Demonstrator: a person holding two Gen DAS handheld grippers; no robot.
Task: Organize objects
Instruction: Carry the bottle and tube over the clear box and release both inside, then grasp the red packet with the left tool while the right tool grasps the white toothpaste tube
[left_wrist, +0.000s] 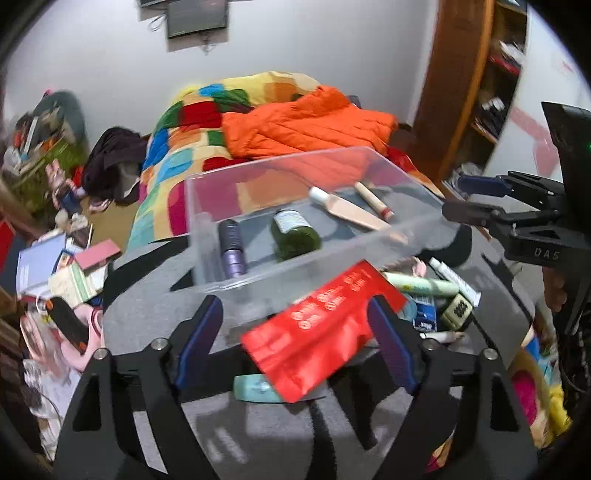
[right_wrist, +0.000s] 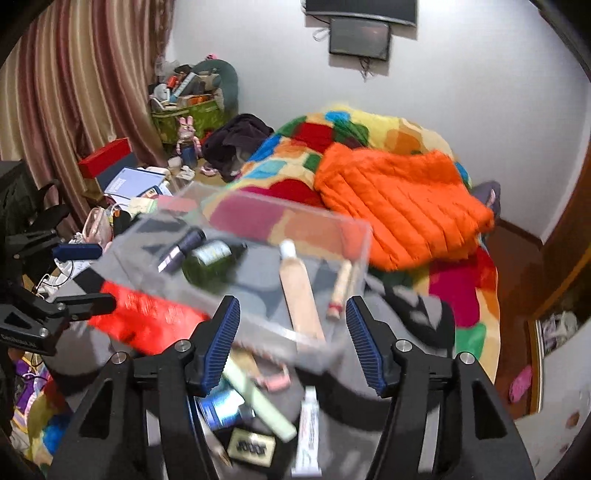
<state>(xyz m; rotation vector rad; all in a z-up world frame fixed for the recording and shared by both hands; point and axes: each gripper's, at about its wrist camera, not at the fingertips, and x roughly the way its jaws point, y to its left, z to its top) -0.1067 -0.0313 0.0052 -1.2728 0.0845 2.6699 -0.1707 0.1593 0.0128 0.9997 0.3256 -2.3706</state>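
Left hand-held gripper gapes wide around the red pouch, pads clear; right hand-held gripper stands half-open, empty, clear bin at twelve o'clock.

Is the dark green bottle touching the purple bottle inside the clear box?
Apart. The left wrist view shows bare grey floor between the green bottle and the purple bottle in the clear box.

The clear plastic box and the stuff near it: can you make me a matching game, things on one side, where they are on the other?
Things:
1. dark green glass bottle
2. shiny red foil pouch
3. puffy orange quilted jacket
4. pale green tube

Places:
A. on the bed
B. inside the clear plastic box
C. between the left gripper's fingers
D. on the grey mat, outside the box

Pairs: 1-B, 2-C, 3-A, 4-D
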